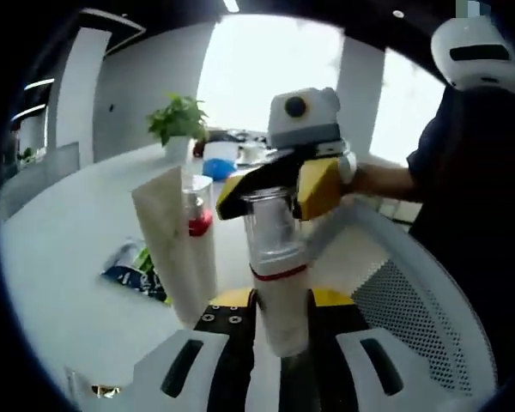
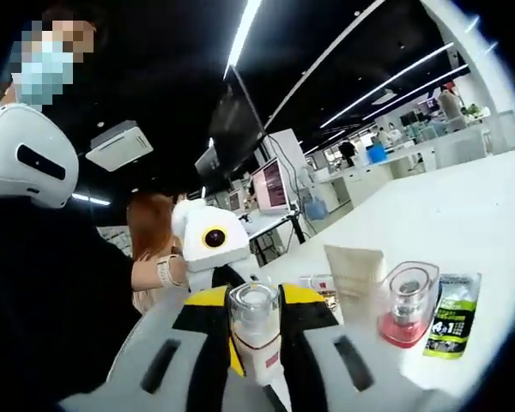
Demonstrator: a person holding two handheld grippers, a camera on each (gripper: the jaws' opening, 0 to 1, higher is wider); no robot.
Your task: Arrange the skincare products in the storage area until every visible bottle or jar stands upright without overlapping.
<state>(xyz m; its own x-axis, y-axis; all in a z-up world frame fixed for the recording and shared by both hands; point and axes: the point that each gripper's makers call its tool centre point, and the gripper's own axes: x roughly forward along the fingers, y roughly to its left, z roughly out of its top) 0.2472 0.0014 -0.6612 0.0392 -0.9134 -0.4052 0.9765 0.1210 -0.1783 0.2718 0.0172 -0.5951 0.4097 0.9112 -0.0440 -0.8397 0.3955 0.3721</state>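
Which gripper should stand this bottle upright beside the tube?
Left gripper, likely: its fingers clamp the bottle by its white body, while the right gripper pinches just the clear cap, which could slip off.

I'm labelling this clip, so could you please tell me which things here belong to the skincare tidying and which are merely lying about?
Job:
- white pump bottle with clear cap and red band, in both claws
- cream squeeze tube
- clear-capped red-based bottle
- green-and-black sachet

Lying about:
- potted green plant
- desk monitor

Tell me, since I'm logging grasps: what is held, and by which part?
A white bottle: left tongs grip its lower body, right tongs its clear cap.
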